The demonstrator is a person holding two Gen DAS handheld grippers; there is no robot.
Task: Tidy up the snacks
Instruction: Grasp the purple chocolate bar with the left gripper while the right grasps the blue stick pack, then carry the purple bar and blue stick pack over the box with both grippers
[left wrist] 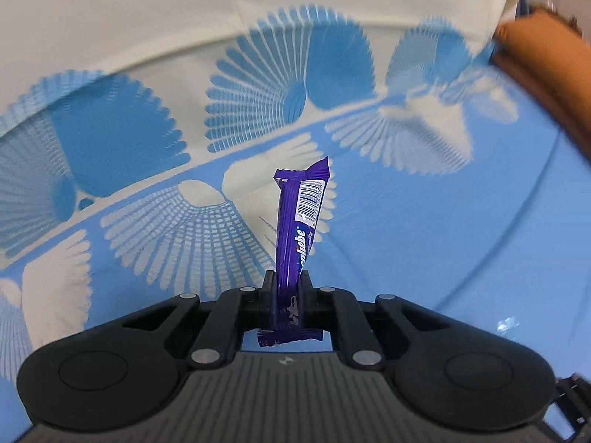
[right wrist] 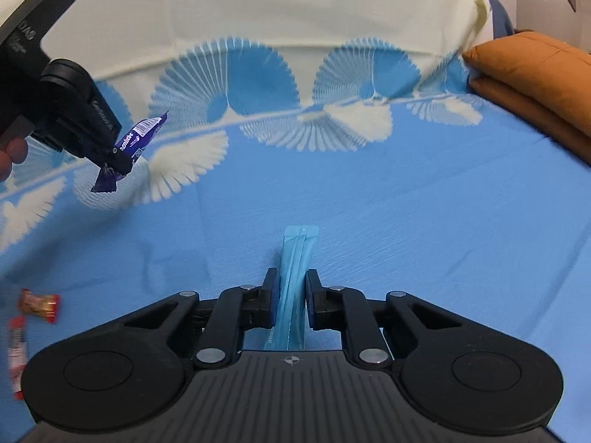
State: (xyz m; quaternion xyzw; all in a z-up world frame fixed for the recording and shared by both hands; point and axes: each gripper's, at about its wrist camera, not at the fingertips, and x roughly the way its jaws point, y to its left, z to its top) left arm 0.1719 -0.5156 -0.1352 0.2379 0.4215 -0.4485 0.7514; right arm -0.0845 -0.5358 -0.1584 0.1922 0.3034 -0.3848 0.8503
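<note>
My left gripper (left wrist: 287,281) is shut on a purple snack bar (left wrist: 299,221) with a barcode, held above the blue and white patterned cloth (left wrist: 424,221). The left gripper (right wrist: 116,157) also shows at the left of the right wrist view, holding the same purple bar (right wrist: 135,140) in the air. My right gripper (right wrist: 290,286) is shut on a light blue snack packet (right wrist: 297,269) that sticks out forward between the jaws, above the blue cloth (right wrist: 406,221).
Two red snack packets lie on the cloth at the lower left, one small (right wrist: 40,304) and one long (right wrist: 16,350). An orange cushion (right wrist: 535,74) lies at the right edge and shows in the left wrist view (left wrist: 546,70). White fabric (right wrist: 277,11) covers the far side.
</note>
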